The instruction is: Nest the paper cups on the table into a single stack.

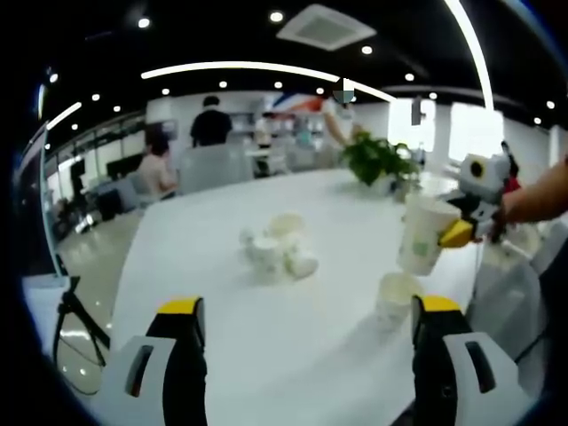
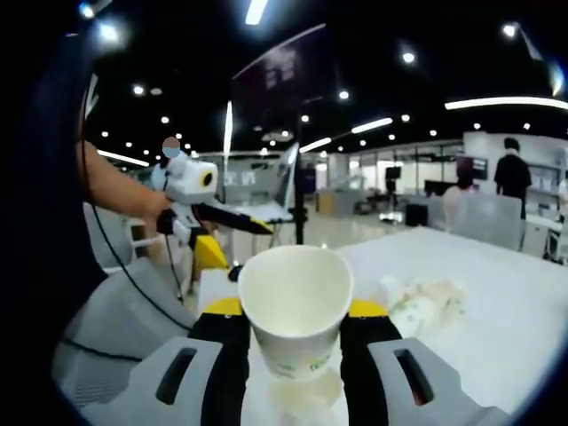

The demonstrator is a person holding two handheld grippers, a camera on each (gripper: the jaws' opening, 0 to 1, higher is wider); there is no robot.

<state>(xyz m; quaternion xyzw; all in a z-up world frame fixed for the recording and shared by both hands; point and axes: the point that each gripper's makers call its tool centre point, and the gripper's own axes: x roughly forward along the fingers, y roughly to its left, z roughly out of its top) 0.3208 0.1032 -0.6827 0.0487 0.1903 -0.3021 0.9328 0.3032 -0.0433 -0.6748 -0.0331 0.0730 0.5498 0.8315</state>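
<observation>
Jaws of the right gripper [image 2: 293,333] clamp an upright paper cup [image 2: 295,306] above another cup [image 1: 395,297]; left gripper [image 1: 306,342] gapes.

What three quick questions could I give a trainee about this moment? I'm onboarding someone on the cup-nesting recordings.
1. True or false: the right gripper holds a paper cup above an upright cup standing on the table.
2. The left gripper is: A) shut on a cup, B) open with nothing between its jaws, C) resting on the plant.
3. Fill in: a cluster of loose cups lies near the table's ____.

Key: 1 true; 2 B; 3 middle.
</observation>
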